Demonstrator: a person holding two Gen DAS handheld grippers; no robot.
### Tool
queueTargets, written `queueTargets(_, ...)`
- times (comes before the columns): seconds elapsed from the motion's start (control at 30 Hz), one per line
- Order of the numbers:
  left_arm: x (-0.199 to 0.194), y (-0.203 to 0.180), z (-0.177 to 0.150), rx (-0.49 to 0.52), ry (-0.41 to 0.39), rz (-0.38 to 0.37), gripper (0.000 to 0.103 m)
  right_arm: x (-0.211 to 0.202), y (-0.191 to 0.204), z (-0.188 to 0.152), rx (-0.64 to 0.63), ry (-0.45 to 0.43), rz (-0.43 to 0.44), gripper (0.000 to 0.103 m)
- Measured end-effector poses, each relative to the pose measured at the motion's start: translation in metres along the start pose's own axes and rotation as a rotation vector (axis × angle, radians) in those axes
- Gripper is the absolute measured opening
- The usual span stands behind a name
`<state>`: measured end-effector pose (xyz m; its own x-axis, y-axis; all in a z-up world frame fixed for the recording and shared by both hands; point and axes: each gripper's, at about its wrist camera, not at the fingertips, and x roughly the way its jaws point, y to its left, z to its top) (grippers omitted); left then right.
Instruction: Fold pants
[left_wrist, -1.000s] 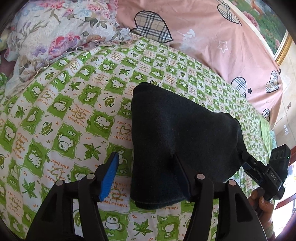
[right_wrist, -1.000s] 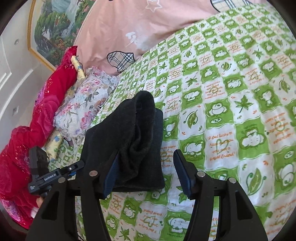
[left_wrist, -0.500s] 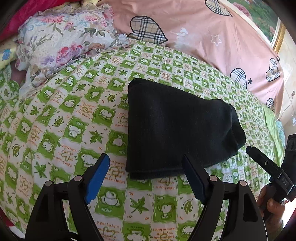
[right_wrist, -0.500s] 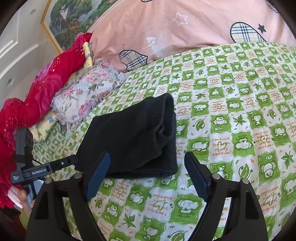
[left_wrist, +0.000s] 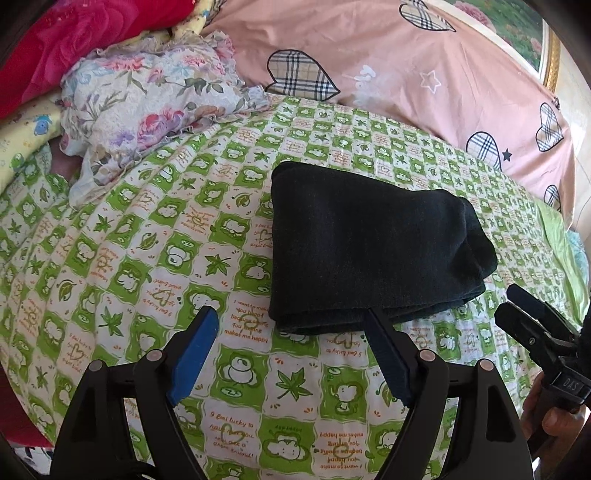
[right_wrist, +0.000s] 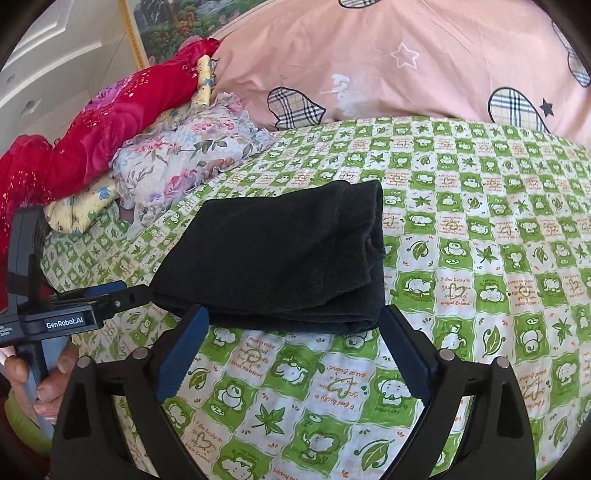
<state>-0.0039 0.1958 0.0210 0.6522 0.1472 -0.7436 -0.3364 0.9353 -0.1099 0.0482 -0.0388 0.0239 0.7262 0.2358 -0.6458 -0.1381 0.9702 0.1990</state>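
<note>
The black pants (left_wrist: 369, 254) lie as a compact folded bundle on the bed (left_wrist: 155, 258), on the green checked sheet near its middle, short of the pink quilt (left_wrist: 406, 74) along the far edge. A second ago both tools were clamped on the cloth; now the left hand-held gripper (left_wrist: 291, 325) and the right hand-held gripper (right_wrist: 295, 325) have let go and drawn back, jaws spread wide and empty. The folding looks finished.
</note>
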Motion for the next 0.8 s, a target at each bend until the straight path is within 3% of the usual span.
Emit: queueTargets(0.8, -0.004, -0.022, -0.012, 0.125, -0.039, 0.098, 0.083, 0.008, 0.015, -0.014, -0.076, -0.002, -0.053, 0.101)
